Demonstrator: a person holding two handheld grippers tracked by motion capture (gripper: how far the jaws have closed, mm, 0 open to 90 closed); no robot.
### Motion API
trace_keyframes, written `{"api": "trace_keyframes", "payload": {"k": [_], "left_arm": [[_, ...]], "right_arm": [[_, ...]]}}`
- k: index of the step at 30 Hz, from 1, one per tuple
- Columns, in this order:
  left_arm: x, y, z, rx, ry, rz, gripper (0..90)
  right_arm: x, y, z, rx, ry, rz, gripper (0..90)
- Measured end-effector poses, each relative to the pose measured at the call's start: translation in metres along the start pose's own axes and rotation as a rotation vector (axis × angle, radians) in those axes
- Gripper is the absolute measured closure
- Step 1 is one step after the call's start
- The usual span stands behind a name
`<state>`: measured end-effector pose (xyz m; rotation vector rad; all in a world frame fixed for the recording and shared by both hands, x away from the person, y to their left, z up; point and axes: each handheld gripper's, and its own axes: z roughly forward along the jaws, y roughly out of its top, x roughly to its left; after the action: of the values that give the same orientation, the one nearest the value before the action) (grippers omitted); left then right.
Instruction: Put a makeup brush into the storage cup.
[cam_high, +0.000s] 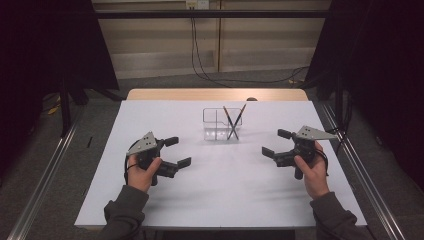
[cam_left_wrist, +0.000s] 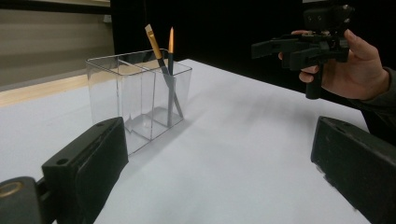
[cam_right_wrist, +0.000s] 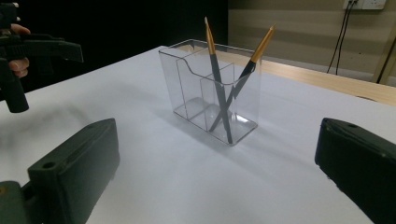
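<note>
- Brushes: two paintbrushes (cam_high: 233, 122) stand in a clear organizer (cam_high: 214, 123) on the far middle of the white table (cam_high: 220, 190), in the compartment at the organizer's right end as the high view shows it.
- The two brushes lean opposite ways and cross each other low down; their golden ferrules rise above the rim. In the left gripper view one brush has a flat tip (cam_left_wrist: 149, 31) and the other a pointed tip (cam_left_wrist: 171, 36).
- The organizer's other compartments (cam_right_wrist: 195, 95) hold nothing.
- The left gripper (cam_high: 178, 151) is held above the table's near left part, jaws wide apart and gripping nothing, well apart from the organizer.
- The right gripper (cam_high: 276, 142) is held above the near right part, jaws likewise wide apart and gripping nothing, pointing toward the middle of the table.
- The organizer stands between the two grippers and farther back.
- Cables (cam_high: 200, 60) trail across the floor beyond the table.
</note>
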<state>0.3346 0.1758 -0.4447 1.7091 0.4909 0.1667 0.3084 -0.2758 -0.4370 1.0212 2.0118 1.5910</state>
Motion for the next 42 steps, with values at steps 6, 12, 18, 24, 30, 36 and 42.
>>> {"api": "trace_keyframes", "payload": {"k": [6, 12, 18, 24, 30, 36, 42], "left_arm": [[0.000, 0.000, 0.000, -0.006, 0.003, -0.005, 3.7], [0.001, 0.000, -0.001, -0.001, 0.002, -0.001, 3.7], [0.000, 0.001, -0.002, -0.004, 0.004, -0.002, 3.7], [0.000, 0.001, -0.004, -0.008, 0.011, 0.001, 3.7], [0.000, 0.000, -0.006, -0.013, 0.011, -0.006, 3.7], [0.000, 0.000, -0.006, -0.008, 0.011, 0.001, 3.7], [0.001, 0.000, -0.007, -0.004, 0.018, 0.007, 3.7]], "right_arm": [[0.001, -0.001, -0.004, -0.006, -0.003, -0.008, 0.0], [0.002, -0.001, -0.010, -0.010, -0.007, -0.007, 0.0], [0.005, -0.002, -0.014, -0.007, 0.001, -0.014, 0.0], [0.006, -0.005, -0.017, 0.000, -0.004, -0.009, 0.0], [0.007, -0.006, -0.018, 0.000, 0.005, -0.014, 0.0], [0.009, -0.005, -0.017, -0.003, 0.007, -0.020, 0.0], [0.008, -0.004, -0.019, -0.012, 0.011, -0.024, 0.0]]}}
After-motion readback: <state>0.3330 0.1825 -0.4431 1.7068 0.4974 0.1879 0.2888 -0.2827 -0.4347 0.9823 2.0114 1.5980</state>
